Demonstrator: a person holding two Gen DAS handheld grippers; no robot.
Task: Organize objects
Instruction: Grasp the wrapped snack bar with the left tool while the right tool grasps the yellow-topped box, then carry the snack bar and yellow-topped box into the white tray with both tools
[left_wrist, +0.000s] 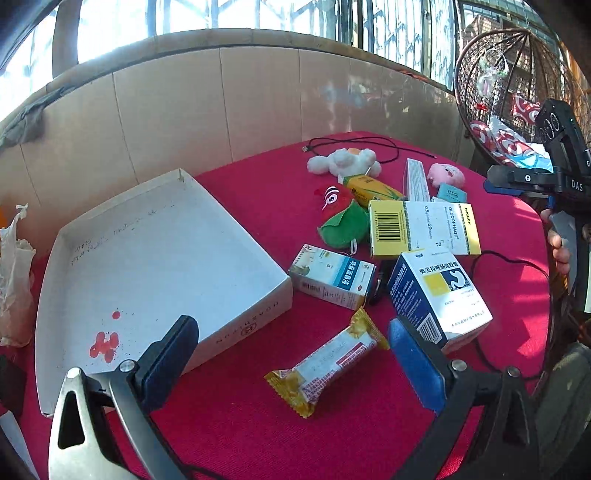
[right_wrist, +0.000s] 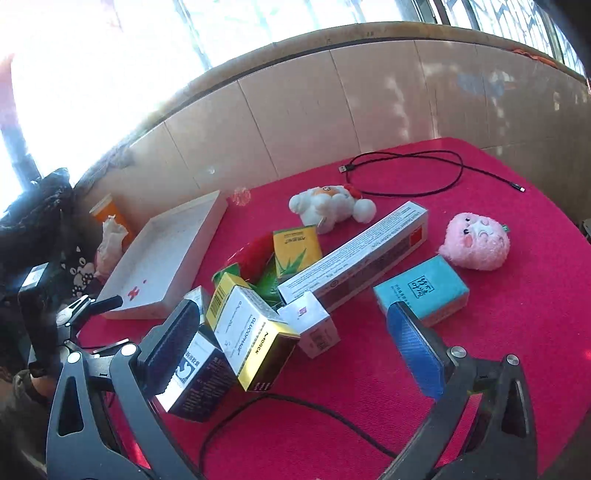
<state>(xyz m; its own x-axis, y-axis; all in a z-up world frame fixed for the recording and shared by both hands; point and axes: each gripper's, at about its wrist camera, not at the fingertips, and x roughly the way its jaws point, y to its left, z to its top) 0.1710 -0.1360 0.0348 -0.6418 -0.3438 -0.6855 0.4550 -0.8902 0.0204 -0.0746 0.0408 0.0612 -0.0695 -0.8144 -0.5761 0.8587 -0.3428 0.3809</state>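
Left wrist view: left gripper (left_wrist: 293, 354) spread wide above snack packet (left_wrist: 327, 363), white tray (left_wrist: 155, 258) alongside on red cloth (left_wrist: 258, 424). Right wrist view only: right gripper (right_wrist: 291, 349) parted, empty; teal box (right_wrist: 423, 290) beside pink plush (right_wrist: 474, 240).

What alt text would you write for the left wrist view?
An open left claw hovers over a yellow snack packet on a red tablecloth. An empty white tray sits left; medicine boxes and plush toys lie beyond.
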